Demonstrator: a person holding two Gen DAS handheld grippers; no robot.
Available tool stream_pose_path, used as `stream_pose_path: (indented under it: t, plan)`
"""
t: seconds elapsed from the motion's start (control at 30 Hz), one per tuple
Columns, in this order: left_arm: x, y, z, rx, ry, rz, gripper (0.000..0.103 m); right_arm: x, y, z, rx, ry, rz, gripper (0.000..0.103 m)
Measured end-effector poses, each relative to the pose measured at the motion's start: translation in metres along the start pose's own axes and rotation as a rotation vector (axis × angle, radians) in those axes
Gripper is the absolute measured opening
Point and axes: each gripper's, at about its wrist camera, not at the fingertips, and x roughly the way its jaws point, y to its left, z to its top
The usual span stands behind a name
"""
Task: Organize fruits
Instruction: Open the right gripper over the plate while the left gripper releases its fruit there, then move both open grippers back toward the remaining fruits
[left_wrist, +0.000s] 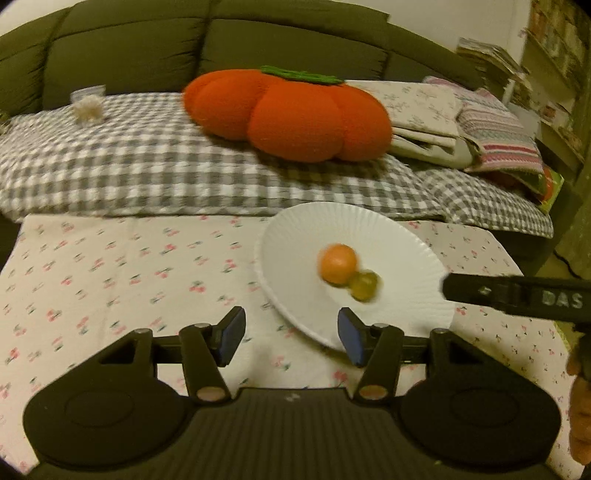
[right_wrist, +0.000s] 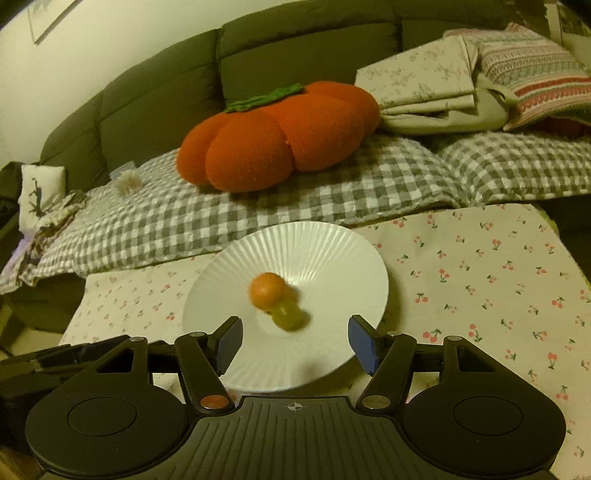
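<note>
I am holding my right tool (right_wrist: 294, 341) spread wide and empty, hanging over the near rim of the white plate (right_wrist: 321, 243). My left tool (left_wrist: 291, 336) is spread and empty too, hovering beside the plate's near-left edge. At the plate's middle, 2 small fruits are lying touching: an orange one (right_wrist: 266, 290) farther back and a yellowish-green one (right_wrist: 288, 317) nearer me. Both are looking blurred, round, light and smooth-skinned, so I am judging them likely to roll and probably easy to bruise. I am thinking a gentle pinch across the widest part suits each.
</note>
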Motion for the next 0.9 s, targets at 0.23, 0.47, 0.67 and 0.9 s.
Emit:
stream_pose_path:
  t: [0.23,0.47,0.67,0.9]
  plan:
    - [-0.034,0.019,-0.013,-0.041,0.029,0.066,0.066,-0.027,0.018,-0.014,-0.010,0.017,0.033,0.068]
    - [-0.062,0.035,-0.027,-0.046,0.046,0.152,0.079,-0.048,0.039,-0.028,-0.061,0.031,0.043,0.074]
    - [-0.084,0.051,-0.039,-0.067,0.043,0.187,0.090,-0.066,0.052,-0.042,-0.103,0.038,0.045,0.080]
    - [-0.104,0.069,-0.054,-0.101,0.048,0.201,0.096,-0.088,0.067,-0.066,-0.142,0.049,0.052,0.086]
